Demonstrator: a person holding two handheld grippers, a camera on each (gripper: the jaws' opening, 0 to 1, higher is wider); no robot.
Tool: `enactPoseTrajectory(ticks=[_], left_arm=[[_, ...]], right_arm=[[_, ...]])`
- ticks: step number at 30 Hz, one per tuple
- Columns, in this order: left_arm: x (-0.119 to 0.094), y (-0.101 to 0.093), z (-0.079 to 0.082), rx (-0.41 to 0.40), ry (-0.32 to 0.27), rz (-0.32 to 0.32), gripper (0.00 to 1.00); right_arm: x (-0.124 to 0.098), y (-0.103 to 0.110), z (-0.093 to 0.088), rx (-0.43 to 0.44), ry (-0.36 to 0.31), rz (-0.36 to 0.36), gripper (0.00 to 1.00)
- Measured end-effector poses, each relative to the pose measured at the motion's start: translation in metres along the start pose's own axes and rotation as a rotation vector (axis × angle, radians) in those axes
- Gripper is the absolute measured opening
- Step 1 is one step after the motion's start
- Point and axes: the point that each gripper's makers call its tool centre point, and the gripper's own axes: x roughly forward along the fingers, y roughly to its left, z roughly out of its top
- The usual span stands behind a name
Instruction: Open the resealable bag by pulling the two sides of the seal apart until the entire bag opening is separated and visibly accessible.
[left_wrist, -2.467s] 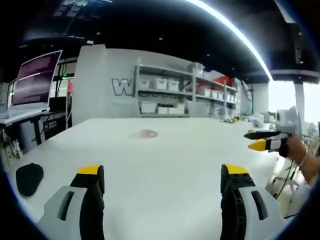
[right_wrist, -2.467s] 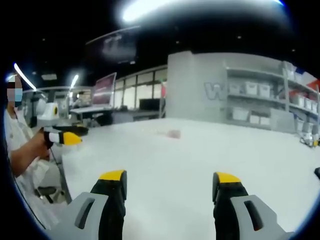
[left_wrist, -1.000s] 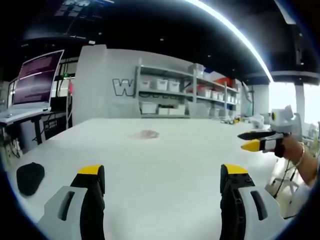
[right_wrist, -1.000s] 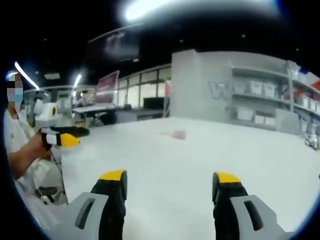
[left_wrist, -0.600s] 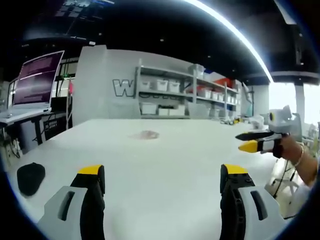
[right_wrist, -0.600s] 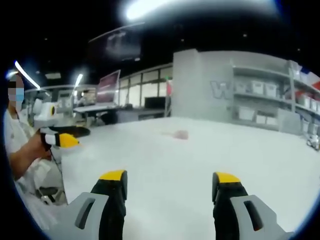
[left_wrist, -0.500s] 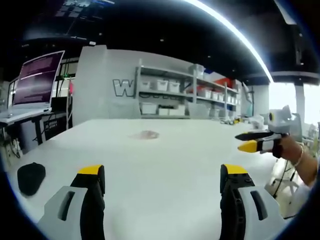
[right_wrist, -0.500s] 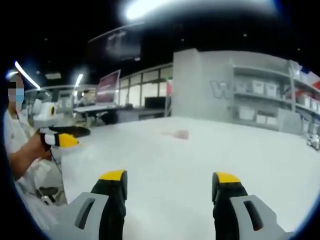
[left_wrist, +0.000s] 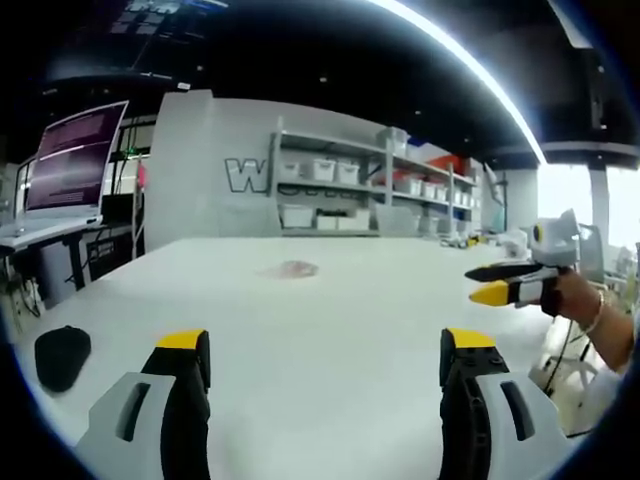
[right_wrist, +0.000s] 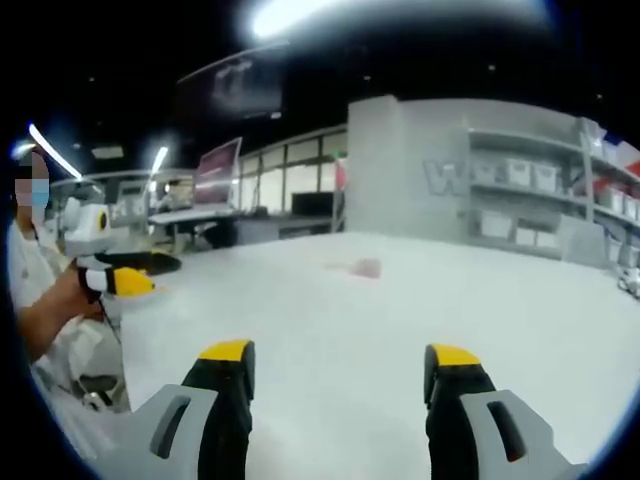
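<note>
The resealable bag (left_wrist: 290, 268) lies flat, small and pinkish, far out on the white tabletop (left_wrist: 330, 330), well apart from both claws; the step in hand looks like the approach, best done by bringing each claw low to opposite sides of the seal. The left claw (left_wrist: 325, 365) and right claw (right_wrist: 340, 375) hover wide, holding nothing. Room is broad all round, with a dark object (left_wrist: 60, 357) near the left edge.
</note>
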Motion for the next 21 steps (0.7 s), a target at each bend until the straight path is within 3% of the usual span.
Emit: enactPoseTrajectory(ticks=[21], left_arm=[[-0.0005,-0.0015,0.0022,0.001,-0.005,-0.001,0.93]], right_arm=[[0.0095,-0.0009,0.0032,-0.003,0.001,0.010,0.69]])
